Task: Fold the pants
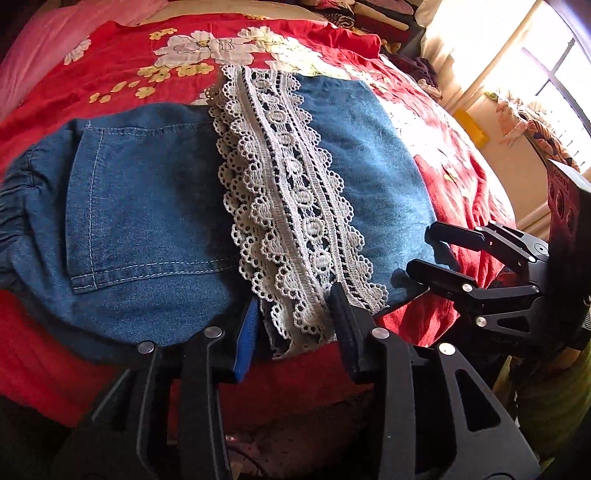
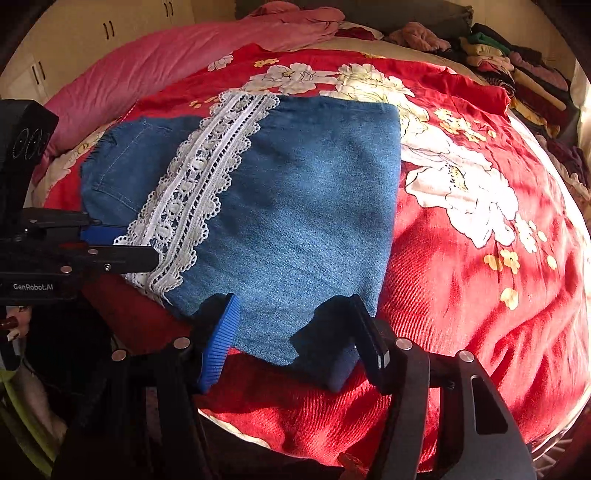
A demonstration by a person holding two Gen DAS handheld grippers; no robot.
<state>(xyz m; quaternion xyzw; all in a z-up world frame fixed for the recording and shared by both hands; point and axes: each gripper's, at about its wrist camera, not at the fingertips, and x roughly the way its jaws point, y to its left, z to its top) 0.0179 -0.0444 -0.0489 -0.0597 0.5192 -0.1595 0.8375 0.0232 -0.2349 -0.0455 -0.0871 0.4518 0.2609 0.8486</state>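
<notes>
Bare red bedspread [image 2: 480,295] right of the pants [image 2: 295,203] — clothes pile [image 2: 517,66] crowds the far edge.

You face a bed covered by a red floral bedspread [image 2: 461,295]. A pink quilt [image 2: 155,66] lies along its far edge, below cream cupboard doors [image 2: 92,33]. Folded clothes [image 2: 517,66] are stacked at the far corner. Strong sunlight enters through a window [image 1: 550,74].
</notes>
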